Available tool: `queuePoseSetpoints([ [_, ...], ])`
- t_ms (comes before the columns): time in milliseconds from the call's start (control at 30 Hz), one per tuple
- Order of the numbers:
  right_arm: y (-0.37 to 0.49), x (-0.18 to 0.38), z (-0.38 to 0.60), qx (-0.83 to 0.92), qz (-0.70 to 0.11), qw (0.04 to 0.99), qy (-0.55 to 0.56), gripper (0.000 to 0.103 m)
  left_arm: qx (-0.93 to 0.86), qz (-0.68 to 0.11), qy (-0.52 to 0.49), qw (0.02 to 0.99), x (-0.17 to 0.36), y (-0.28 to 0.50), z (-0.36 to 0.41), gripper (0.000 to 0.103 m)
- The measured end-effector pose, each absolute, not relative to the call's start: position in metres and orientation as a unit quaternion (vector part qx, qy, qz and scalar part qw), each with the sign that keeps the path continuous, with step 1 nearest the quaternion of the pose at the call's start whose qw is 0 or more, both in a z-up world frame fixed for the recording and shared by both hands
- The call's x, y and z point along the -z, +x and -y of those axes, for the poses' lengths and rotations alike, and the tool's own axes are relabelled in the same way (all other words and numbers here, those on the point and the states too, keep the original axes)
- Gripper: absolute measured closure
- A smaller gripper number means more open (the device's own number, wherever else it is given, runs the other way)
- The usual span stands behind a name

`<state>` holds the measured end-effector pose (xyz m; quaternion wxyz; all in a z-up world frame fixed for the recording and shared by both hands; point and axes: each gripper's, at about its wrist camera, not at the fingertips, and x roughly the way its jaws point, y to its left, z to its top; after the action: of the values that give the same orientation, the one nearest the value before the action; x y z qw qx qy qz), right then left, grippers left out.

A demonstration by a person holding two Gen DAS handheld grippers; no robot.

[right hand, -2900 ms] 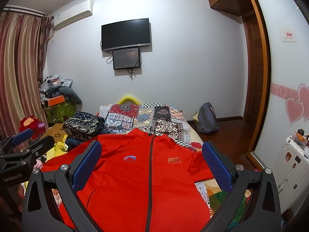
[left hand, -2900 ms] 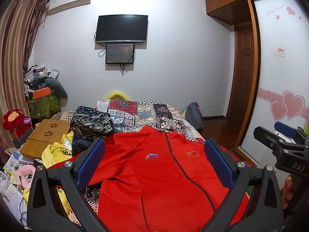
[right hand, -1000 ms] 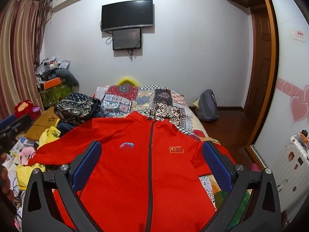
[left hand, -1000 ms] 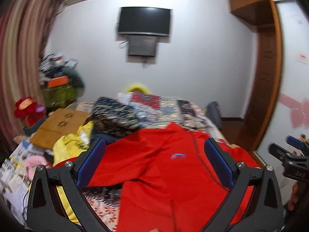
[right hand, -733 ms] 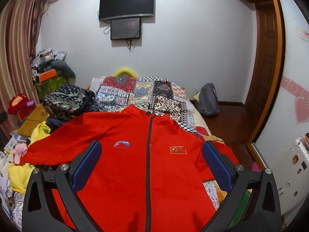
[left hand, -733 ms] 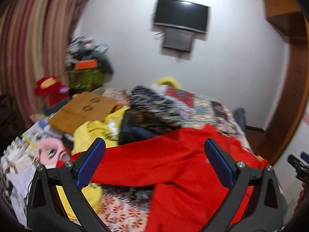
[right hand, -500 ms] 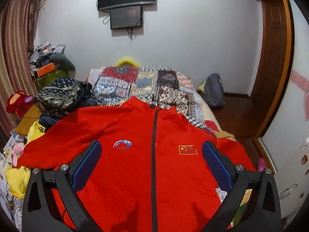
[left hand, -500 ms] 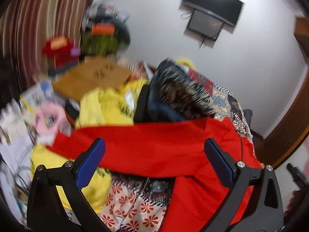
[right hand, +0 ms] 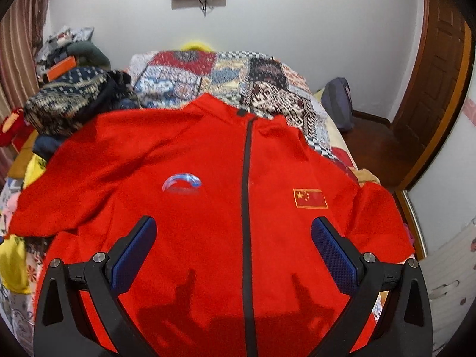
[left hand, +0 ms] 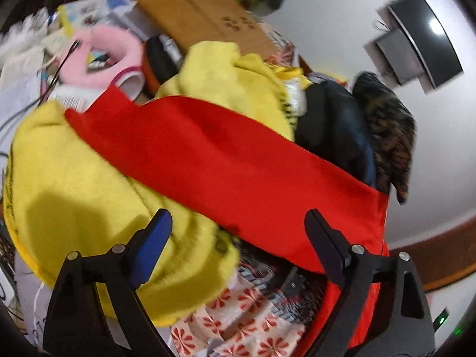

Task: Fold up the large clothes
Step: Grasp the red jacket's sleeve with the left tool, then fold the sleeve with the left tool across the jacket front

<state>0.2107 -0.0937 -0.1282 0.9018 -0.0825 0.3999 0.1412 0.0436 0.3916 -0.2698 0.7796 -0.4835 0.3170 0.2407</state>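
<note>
A red zip jacket (right hand: 208,196) lies front-up and spread flat on the bed, dark zipper down its middle, a flag patch on one chest side and a logo on the other. My right gripper (right hand: 235,238) is open and empty, hovering just above the jacket's lower chest. In the left wrist view the jacket's sleeve (left hand: 208,154) stretches out across a yellow garment (left hand: 77,184). My left gripper (left hand: 238,232) is open and empty, just above the sleeve's lower edge.
A patchwork quilt (right hand: 232,74) covers the bed behind the jacket. A dark patterned pile of clothes (right hand: 74,95) sits at the bed's left. Pink fluffy items (left hand: 101,59), papers and a brown board (left hand: 208,20) crowd the left side. A backpack (right hand: 339,101) leans by the door.
My left gripper swung left and tipped down toward the outstretched sleeve and yellow garment. My right gripper dropped lower and closer over the jacket's chest.
</note>
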Motion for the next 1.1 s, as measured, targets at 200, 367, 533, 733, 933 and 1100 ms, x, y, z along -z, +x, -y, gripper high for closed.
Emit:
queuePoseSetpoints([
  [200,0.215,0.136,0.095,-0.125,-0.415,0.896,-0.093,0.000,-0.260,-0.299,-0.536,0.745,0.307,0.041,-0.425,0.035],
  [367,0.218,0.136,0.094,-0.119,-0.418,0.896,-0.095,0.000,-0.294,-0.300,-0.537,0.732,0.320,0.043,-0.439,0.053],
  [533,0.214,0.129,0.094,-0.118,-0.410,0.899,-0.099,0.000,-0.347,-0.326,-0.461,0.749,0.300,0.052,-0.432,0.087],
  [733,0.209,0.117,0.100,-0.123,-0.396,0.906,-0.085,0.000,-0.369,-0.314,-0.342,0.805,0.238,0.070,-0.403,0.101],
  [933,0.205,0.101,0.112,-0.133,-0.372,0.915,-0.077,0.000,-0.312,-0.259,-0.241,0.882,0.145,0.107,-0.349,0.101],
  [1100,0.207,0.094,0.124,-0.136,-0.351,0.922,-0.087,0.000,-0.230,-0.213,-0.178,0.933,0.076,0.147,-0.287,0.101],
])
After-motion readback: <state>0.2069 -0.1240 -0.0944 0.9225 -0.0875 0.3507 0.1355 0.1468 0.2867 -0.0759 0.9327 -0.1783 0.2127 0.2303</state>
